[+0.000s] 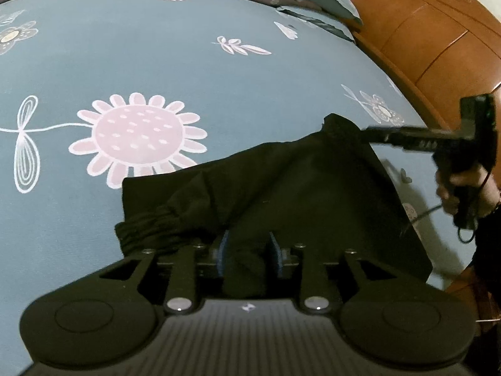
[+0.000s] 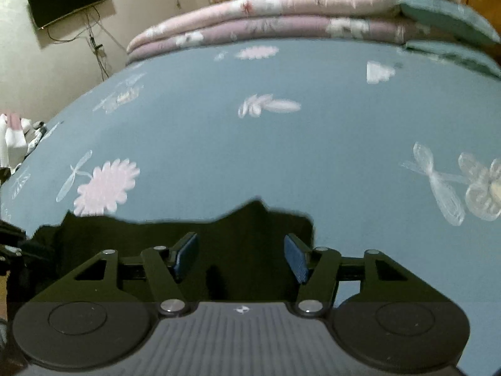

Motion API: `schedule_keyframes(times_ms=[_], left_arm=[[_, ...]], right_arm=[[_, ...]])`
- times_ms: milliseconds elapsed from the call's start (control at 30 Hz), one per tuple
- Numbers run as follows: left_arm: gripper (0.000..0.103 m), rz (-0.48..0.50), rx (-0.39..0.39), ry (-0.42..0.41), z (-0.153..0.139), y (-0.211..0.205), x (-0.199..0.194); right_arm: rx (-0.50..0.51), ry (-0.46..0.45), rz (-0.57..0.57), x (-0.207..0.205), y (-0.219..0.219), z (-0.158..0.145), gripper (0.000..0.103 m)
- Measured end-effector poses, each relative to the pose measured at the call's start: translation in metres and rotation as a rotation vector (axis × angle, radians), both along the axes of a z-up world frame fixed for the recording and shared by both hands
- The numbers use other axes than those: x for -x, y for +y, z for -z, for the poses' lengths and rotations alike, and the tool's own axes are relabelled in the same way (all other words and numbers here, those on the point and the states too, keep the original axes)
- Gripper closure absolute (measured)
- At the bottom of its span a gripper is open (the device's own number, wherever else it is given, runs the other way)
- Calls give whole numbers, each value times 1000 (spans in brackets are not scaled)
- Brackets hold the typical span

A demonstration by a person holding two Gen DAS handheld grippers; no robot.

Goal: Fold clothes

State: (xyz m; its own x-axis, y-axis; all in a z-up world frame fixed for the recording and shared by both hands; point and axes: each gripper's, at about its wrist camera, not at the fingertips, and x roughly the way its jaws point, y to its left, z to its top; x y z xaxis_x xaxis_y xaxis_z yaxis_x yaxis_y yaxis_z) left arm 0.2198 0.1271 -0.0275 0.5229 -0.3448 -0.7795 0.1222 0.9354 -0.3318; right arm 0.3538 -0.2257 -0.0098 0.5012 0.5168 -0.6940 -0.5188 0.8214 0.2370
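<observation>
While the black garment (image 1: 281, 188) lies bunched on the blue floral bedsheet (image 1: 156, 62), both grippers work its near edge, likely to lift and square it for a fold. Left gripper (image 1: 249, 253): jaws narrowed, cloth between the 2 pads, firm pinch unclear. Right gripper (image 2: 241, 257): jaws wide apart over dark fabric, holding nothing. Garment matte, creased, elastic gathered band at left

Black garment (image 1: 281, 188) with elastic waistband lies bunched on the bedsheet (image 1: 156, 62).
</observation>
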Motion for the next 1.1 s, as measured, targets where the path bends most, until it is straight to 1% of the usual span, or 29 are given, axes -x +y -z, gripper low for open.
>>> schedule_keyframes(times_ms=[67,100,200,267,300,367,433,600,700,800,867,967,1033,1100], left_arm=[[69,5,-18,-2,-3,-4,-1],[69,9,-30,-5,-5,-7,0],[62,24,-67,-28,-17,-14,1],[54,40,-98,-64,-28,-18,4],[51,52,-109,-83,-34,-20,4],[50,80,-128,-110,-41,-26,4],[50,118,-149,-120,-44,-33,2],[50,213,-171,-118,-39,-47,2],[50,249,-191,-103,-30,-48,8],[50,266,-214,-63,-15,-43,17],[48,284,-216,-46,-8,-38,26],[48,311,-246,-53,-13,-37,38],[47,311,-258,-60,-21,-38,36],[46,312,-254,-91,-29,-44,30]], right_arm=[[-3,23,5,-6,4,14,37],[-5,17,13,-13,7,17,36],[-10,-2,36,-33,10,11,36],[12,-57,21,-30,6,-8,36],[19,-89,1,-23,2,-19,35],[35,-136,-48,-2,-8,-35,32],[61,-153,-99,25,-17,-40,31],[108,-128,-212,105,-24,-21,31],[86,-76,-257,143,-19,-5,31],[101,-30,-254,167,-16,12,31],[142,-50,-237,181,-17,17,31],[157,-50,-179,189,-21,8,31],[169,-87,-143,196,-25,-2,30],[180,-107,-131,204,-29,-10,28]])
